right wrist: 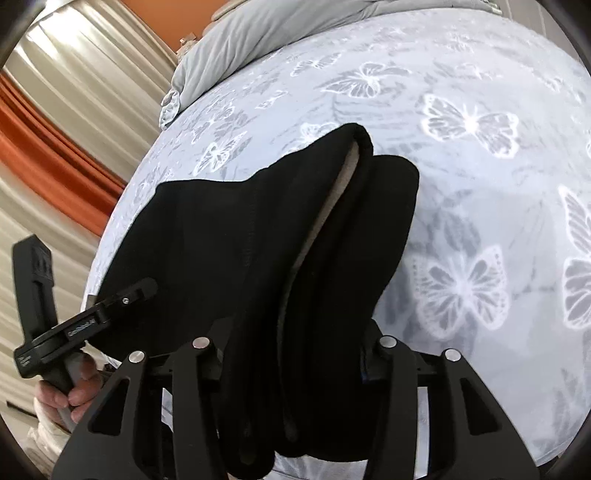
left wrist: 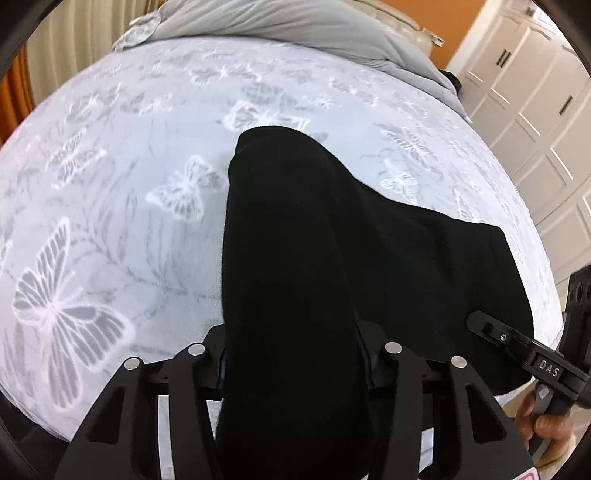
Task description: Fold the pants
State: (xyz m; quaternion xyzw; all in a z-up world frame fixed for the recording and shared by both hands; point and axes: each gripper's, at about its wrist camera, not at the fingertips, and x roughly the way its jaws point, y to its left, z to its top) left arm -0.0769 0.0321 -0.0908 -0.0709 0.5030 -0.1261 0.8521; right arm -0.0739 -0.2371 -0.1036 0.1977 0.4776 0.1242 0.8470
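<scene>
The black pants (left wrist: 314, 240) lie on a bed with a pale butterfly-print cover (left wrist: 110, 166). My left gripper (left wrist: 291, 369) is shut on a thick bunched edge of the pants, and the cloth hides its fingertips. In the right wrist view the pants (right wrist: 229, 229) show folded layers with a grey inner lining. My right gripper (right wrist: 295, 365) is shut on their near edge. Each gripper shows in the other's view: the right one (left wrist: 491, 325) at the pants' right side, the left one (right wrist: 140, 288) at their left side.
A grey blanket or pillow (left wrist: 295, 26) lies at the head of the bed. White cabinets (left wrist: 535, 110) stand to the right of the bed. Cream and orange curtains (right wrist: 55, 129) hang to its left. The bed's near edge is just below the grippers.
</scene>
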